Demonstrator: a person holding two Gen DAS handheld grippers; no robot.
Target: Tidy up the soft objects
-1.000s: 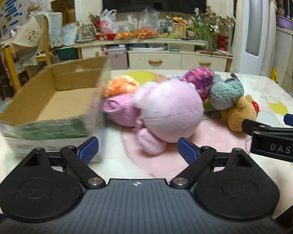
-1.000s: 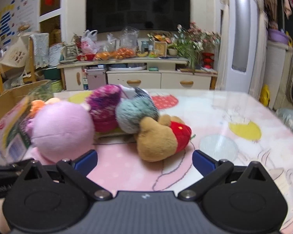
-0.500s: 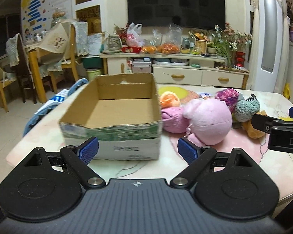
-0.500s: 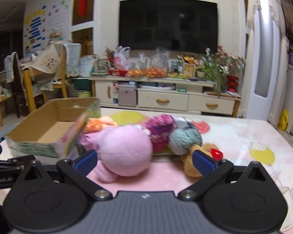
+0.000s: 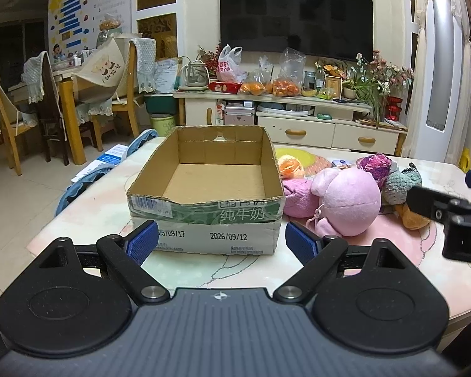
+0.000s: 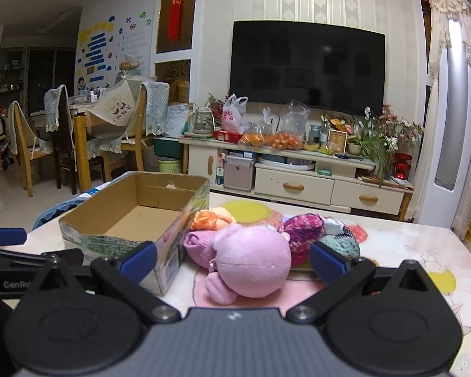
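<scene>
An empty cardboard box [image 5: 210, 185] stands on the table, also in the right wrist view [image 6: 135, 220]. To its right lies a pile of soft toys: a big pink plush [image 5: 348, 202] [image 6: 251, 262], a pink rolled item [image 5: 298, 196], an orange one [image 5: 290, 166] [image 6: 212, 218], a magenta yarn ball [image 5: 375, 163] [image 6: 304, 227], a teal yarn ball [image 5: 400, 183] [image 6: 342, 245] and a brown bear [image 5: 413, 218]. My left gripper [image 5: 221, 242] is open and empty, before the box. My right gripper [image 6: 232, 259] is open and empty, before the pink plush.
The table [image 5: 241, 267] has a pink and white patterned top. Behind it stand a TV cabinet [image 5: 298, 119] with fruit bags and flowers, and a TV [image 5: 295, 15]. Wooden chairs [image 5: 31, 106] and a dining table stand at the left. A blue-cushioned chair [image 5: 88, 179] touches the table's left edge.
Both grippers have pulled back and risen from the toys; the box and pile now look farther away. The toys and box have not moved. Both grippers stay open.
</scene>
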